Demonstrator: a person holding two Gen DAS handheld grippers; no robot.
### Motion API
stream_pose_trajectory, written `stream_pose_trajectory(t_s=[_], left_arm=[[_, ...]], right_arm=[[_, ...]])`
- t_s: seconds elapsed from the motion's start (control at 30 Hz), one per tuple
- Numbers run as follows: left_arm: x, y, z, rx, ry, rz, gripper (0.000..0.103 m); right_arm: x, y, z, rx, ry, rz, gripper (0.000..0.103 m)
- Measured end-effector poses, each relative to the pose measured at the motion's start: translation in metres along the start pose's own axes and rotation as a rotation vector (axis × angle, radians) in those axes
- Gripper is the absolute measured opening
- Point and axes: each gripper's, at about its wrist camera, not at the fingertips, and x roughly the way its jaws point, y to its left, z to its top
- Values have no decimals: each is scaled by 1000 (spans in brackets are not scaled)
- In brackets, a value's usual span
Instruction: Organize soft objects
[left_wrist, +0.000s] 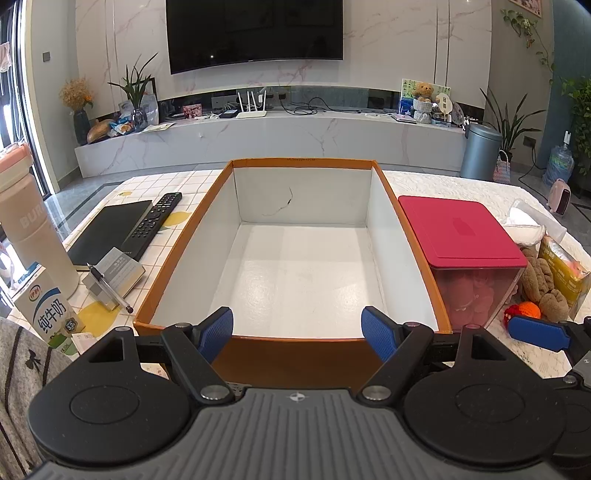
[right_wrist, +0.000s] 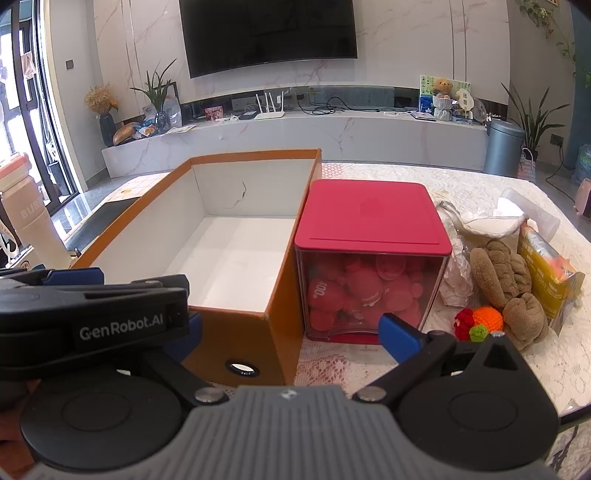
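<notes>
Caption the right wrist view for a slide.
Open right hand-held gripper faces an empty orange box, a red-lidded bin and plush toys.

Black left gripper (left_wrist: 297, 328), blue textured pads (left_wrist: 218, 326), ribbed grey housing, silver screws, white "GenRobot.AI" lettering, possibly a grey striped sleeve (left_wrist: 18, 373).

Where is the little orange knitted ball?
In the right wrist view, the orange knitted ball lies on the table's right side, between the red-lidded container and the brown plush toy.

Table (right_wrist: 480, 373) carries box (right_wrist: 280, 332), red-lidded container (right_wrist: 369, 221), plush toys (right_wrist: 506, 280).
</notes>
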Motion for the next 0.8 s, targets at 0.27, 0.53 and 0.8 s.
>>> stream_pose_trajectory(t_s=[0.27,0.53,0.8], left_arm=[[1,0,1,-6,11,-1,93],[-2,-11,13,11,15,-21,93],[-20,-50,55,124,-136,-25,92]], right_arm=[[0,0,0,-1,1,0,100],[-7,-5,8,-10,-9,-40,100],[-39,-48,35,32,-121,-198,100]])
